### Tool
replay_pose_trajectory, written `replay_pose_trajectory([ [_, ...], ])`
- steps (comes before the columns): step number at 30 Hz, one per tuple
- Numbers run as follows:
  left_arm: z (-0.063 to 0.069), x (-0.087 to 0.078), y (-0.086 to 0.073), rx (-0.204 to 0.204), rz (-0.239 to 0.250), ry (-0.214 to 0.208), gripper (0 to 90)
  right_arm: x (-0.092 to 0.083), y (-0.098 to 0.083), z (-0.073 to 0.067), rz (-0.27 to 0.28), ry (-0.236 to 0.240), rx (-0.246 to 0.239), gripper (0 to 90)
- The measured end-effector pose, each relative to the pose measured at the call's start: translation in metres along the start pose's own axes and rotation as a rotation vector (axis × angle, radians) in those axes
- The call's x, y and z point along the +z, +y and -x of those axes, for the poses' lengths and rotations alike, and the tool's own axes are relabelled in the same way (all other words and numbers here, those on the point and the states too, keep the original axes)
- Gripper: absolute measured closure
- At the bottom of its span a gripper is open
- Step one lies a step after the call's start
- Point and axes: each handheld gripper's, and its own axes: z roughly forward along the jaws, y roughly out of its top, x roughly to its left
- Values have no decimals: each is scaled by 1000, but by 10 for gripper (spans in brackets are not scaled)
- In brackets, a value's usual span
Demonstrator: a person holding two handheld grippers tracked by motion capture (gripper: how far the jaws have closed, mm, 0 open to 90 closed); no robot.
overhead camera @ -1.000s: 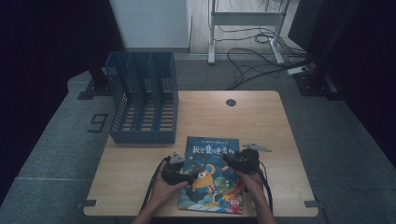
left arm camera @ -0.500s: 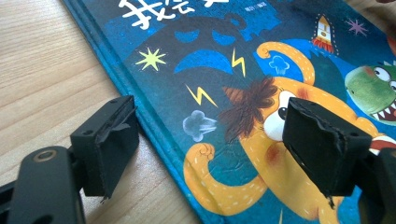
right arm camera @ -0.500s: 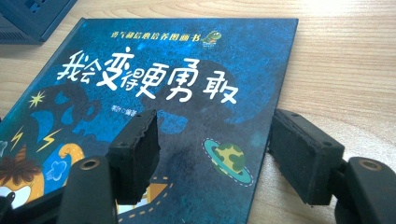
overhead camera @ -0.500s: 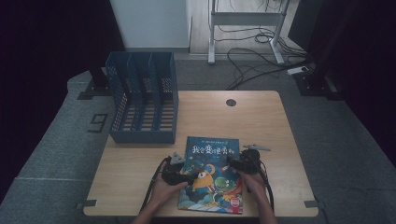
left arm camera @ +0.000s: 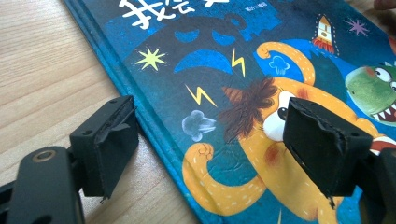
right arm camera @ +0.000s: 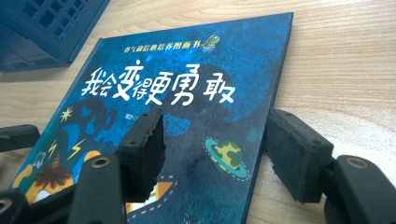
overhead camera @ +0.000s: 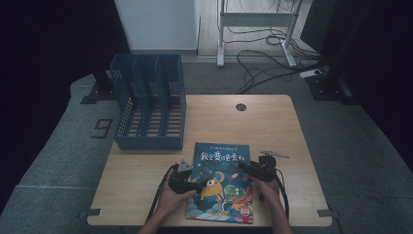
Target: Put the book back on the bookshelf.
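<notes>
A blue picture book (overhead camera: 221, 180) with cartoon monsters lies flat on the wooden table (overhead camera: 272, 126) near its front edge. My left gripper (overhead camera: 189, 184) sits at the book's left edge. In the left gripper view it (left arm camera: 205, 135) stands open, one jaw on the wood and the other over the cover (left arm camera: 243, 93). My right gripper (overhead camera: 252, 170) is at the book's right edge. In the right gripper view it (right arm camera: 215, 140) is open, and its jaws have just been closing. The book's edge (right arm camera: 261, 154) lies between them and the pads do not press on it.
A blue slotted file rack (overhead camera: 148, 107) stands at the table's back left, also seen in the right gripper view as the file rack (right arm camera: 42, 28). A round cable hole (overhead camera: 240, 107) sits near the far edge. Bare wood lies right of the book.
</notes>
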Motion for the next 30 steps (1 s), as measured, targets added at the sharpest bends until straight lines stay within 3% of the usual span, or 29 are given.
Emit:
replay_pose_trajectory([
  [15,0,0,-1,-7,7,3,167,-9,1,4,10,55,34,430],
  [30,-4,-1,-1,-33,15,-23,167,-20,4,10,23,167,76,457],
])
